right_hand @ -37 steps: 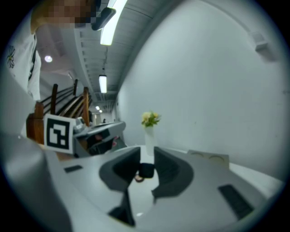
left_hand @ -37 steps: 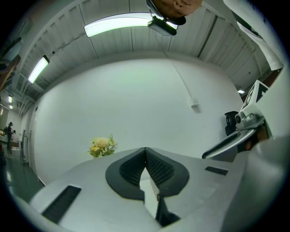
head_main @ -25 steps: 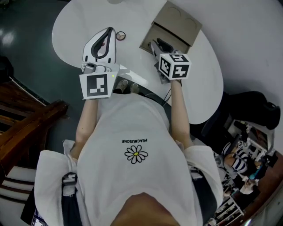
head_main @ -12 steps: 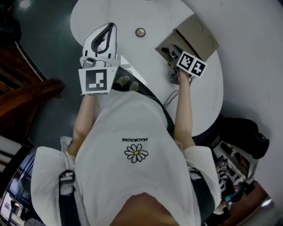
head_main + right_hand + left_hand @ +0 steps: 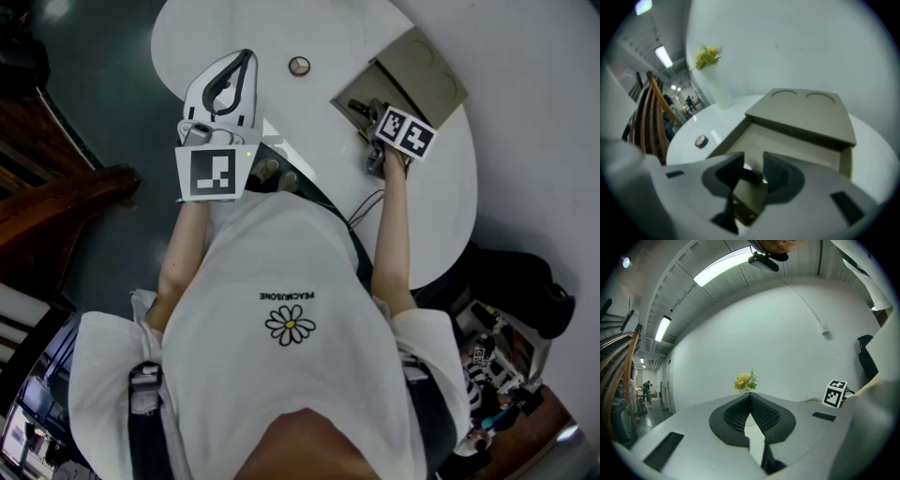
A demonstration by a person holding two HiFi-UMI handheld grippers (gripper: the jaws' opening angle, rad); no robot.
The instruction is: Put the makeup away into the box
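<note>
A tan box (image 5: 419, 62) stands open on the white table (image 5: 319, 37), its lid (image 5: 806, 110) raised behind the tray. My right gripper (image 5: 753, 161) points down into the tray; in the head view it (image 5: 364, 109) is at the box's near edge. Its jaws have just been opening, and a small dark makeup item (image 5: 752, 177) lies in the gap between them, low in the tray. My left gripper (image 5: 750, 397) is held level over the table's left side, shut and with nothing in it. A small round compact (image 5: 299, 66) lies on the table between the two grippers.
A white vase with yellow flowers (image 5: 707, 56) stands at the table's far side. Wooden chairs (image 5: 56, 197) are on the floor to the left. A wall runs close behind the box. The person's white shirt fills the lower head view.
My right gripper has dropped from above the box down into its tray, and its jaws have parted a little. My left gripper has shifted slightly over the table.
</note>
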